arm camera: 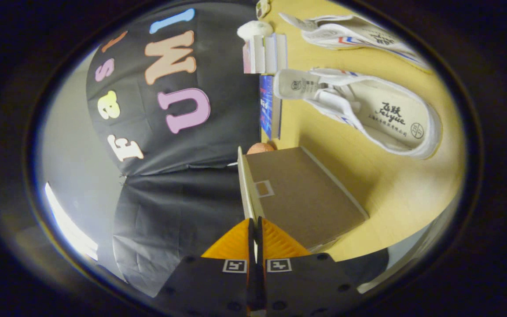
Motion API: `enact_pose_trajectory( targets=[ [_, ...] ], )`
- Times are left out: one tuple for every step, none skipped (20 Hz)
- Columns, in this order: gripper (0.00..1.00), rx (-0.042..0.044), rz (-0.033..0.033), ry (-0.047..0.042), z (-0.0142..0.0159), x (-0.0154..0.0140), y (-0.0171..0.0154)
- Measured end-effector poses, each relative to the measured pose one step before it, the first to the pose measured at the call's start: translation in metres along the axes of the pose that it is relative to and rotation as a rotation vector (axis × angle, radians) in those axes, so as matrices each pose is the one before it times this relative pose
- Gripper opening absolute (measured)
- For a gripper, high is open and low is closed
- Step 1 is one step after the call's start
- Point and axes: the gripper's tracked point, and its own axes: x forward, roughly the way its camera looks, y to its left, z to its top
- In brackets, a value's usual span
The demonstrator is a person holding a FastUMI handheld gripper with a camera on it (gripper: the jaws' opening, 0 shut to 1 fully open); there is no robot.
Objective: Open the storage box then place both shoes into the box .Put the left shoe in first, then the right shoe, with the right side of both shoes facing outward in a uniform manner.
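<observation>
Between the fingers: gripper (255,222) pinching the box lid (245,185) edge, jaws nearly closed
Beyond the cardboard box (306,198): two white sneakers (368,114) on the wooden table (403,189)

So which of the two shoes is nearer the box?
The shoe with its insole showing, just beyond the box. The other shoe lies farther off, past it. The gripper pinches the box's lid edge.

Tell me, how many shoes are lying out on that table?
2. One shoe lies on the table beyond the brown box; the other shoe lies farther off. The gripper pinches the box's lid edge.
</observation>
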Motion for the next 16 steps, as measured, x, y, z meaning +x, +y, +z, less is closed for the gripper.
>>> enact_pose_trajectory(
  targets=[
    [0.02, -0.02565, 0.01128, -0.00398, -0.00094, -0.00152, 0.01015],
    [0.02, -0.03005, 0.01192, 0.00125, -0.00341, 0.00003, 0.0133],
    [0.02, -0.03048, 0.00929, 0.0027, -0.00279, -0.00004, 0.01168],
    [0.02, -0.03236, 0.00938, 0.00821, -0.00344, 0.00045, 0.01243],
    [0.02, -0.03345, 0.00993, 0.0067, -0.00253, 0.00086, 0.01177],
    [0.02, -0.02866, 0.00964, 0.00632, -0.00198, 0.00048, 0.01031],
    [0.02, -0.02491, 0.0099, 0.00792, -0.00188, 0.00258, 0.01062],
    [0.02, -0.02262, 0.01326, 0.01059, -0.00371, 0.0015, 0.0123],
    [0.02, -0.02334, 0.0101, 0.01166, -0.00386, 0.00318, 0.01224],
    [0.02, -0.02423, 0.00721, 0.01309, -0.00511, 0.00145, 0.01325],
    [0.02, -0.02803, 0.00405, 0.01409, -0.00537, 0.00381, 0.0126],
    [0.02, -0.02919, 0.00056, 0.01639, -0.006, 0.00422, 0.01049],
    [0.02, -0.03514, 0.00232, 0.01609, -0.00609, 0.00671, 0.01185],
    [0.02, -0.0393, 0.00432, 0.0156, -0.00655, 0.00445, 0.01327],
    [0.02, -0.04121, 0.00377, 0.01844, -0.00657, 0.00709, 0.01362],
    [0.02, -0.03849, 0.00696, 0.02172, -0.00867, 0.00631, 0.01311]
  ],
)
